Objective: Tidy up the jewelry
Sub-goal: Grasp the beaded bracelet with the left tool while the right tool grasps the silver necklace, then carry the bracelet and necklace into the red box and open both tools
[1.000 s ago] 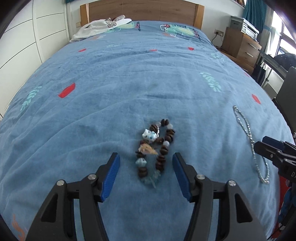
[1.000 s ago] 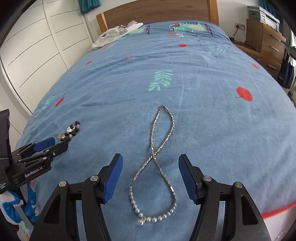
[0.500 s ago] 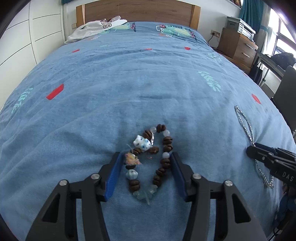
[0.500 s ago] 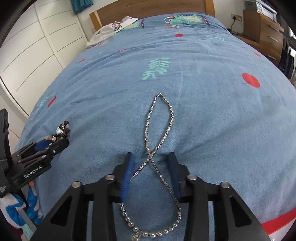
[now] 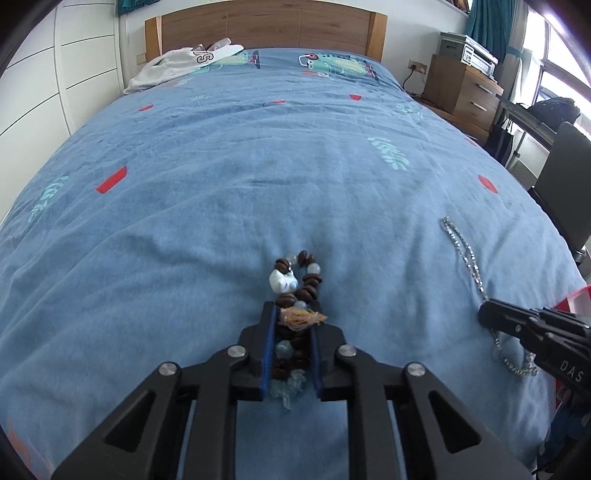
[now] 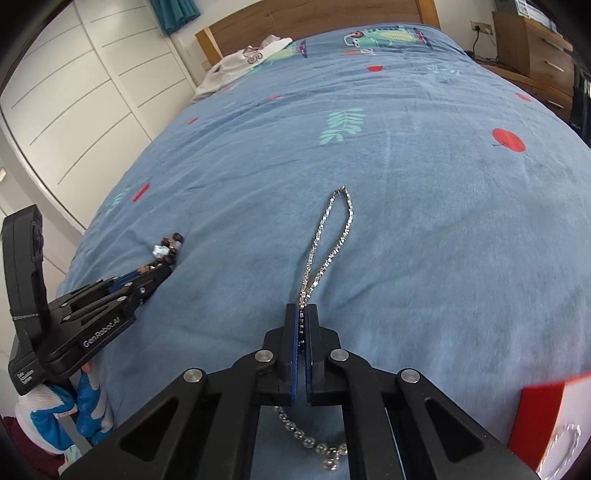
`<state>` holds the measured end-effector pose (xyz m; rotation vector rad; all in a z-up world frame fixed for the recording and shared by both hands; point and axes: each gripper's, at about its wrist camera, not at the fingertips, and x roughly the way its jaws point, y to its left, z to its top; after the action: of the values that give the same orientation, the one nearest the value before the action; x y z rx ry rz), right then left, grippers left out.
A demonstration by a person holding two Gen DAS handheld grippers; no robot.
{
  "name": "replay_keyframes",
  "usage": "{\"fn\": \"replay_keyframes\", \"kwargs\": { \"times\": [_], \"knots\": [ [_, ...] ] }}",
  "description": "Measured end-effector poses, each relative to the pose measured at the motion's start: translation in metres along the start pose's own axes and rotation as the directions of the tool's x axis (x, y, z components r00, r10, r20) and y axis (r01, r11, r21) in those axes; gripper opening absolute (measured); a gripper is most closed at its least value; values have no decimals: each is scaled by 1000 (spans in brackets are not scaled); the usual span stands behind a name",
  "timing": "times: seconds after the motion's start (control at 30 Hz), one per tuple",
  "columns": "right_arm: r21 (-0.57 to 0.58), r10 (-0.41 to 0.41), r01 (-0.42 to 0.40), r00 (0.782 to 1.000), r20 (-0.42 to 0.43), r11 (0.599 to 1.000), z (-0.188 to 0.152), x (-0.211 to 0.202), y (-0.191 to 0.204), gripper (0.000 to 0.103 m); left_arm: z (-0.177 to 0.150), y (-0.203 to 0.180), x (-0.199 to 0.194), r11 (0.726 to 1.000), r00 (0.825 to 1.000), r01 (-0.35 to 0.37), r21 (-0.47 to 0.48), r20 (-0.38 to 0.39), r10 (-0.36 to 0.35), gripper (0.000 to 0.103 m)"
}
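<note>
A beaded bracelet (image 5: 295, 284) of brown, clear and white beads lies on the blue bedspread (image 5: 258, 166). My left gripper (image 5: 293, 314) is closing on it. Its blue pads press the two strands together, and the far end with the white charm sticks out past the tips. The right wrist view shows that gripper (image 6: 162, 271) and bracelet (image 6: 168, 251) at the left. A silver chain necklace (image 6: 332, 236) lies in a long loop. My right gripper (image 6: 302, 308) is shut on it where the strands cross, with the beaded end trailing under the jaws. In the left wrist view the necklace (image 5: 463, 251) and right gripper (image 5: 484, 317) are at the right.
A white garment (image 5: 184, 62) lies by the wooden headboard (image 5: 266, 22). A wooden chest of drawers (image 5: 461, 88) and a dark chair (image 5: 569, 184) stand to the right of the bed, white wardrobe doors (image 6: 74, 110) to the left. A blue-and-white gloved hand (image 6: 55, 413) holds the left gripper.
Both grippers went from wide open astride their pieces to closed on them. The bracelet's loop is squeezed narrow, and the necklace's strands are drawn together at the crossing.
</note>
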<state>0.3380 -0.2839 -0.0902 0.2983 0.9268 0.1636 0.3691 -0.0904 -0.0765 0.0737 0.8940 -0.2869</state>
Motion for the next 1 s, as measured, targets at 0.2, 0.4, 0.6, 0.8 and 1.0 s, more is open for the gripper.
{"fn": "replay_keyframes", "kwargs": {
  "times": [0.2,0.4,0.6,0.8,1.0],
  "knots": [
    [5,52,-52,997,55,999,-20,-42,11,3,-15,-10,-49,1000,999,-2,12,44,1,13],
    [10,88,-90,988,123,996,-40,-104,22,3,-26,-29,-111,999,995,14,39,93,-18,13],
    [4,102,-104,977,187,995,-63,-165,31,3,-36,-50,-170,997,990,52,57,127,-59,13],
    [15,79,-86,965,252,996,-84,-225,17,3,-47,-90,-210,990,984,88,107,146,-104,13],
    [59,19,-37,956,294,998,-97,-269,-26,3,-50,-148,-223,976,974,157,154,140,-179,13]
  ]
}}
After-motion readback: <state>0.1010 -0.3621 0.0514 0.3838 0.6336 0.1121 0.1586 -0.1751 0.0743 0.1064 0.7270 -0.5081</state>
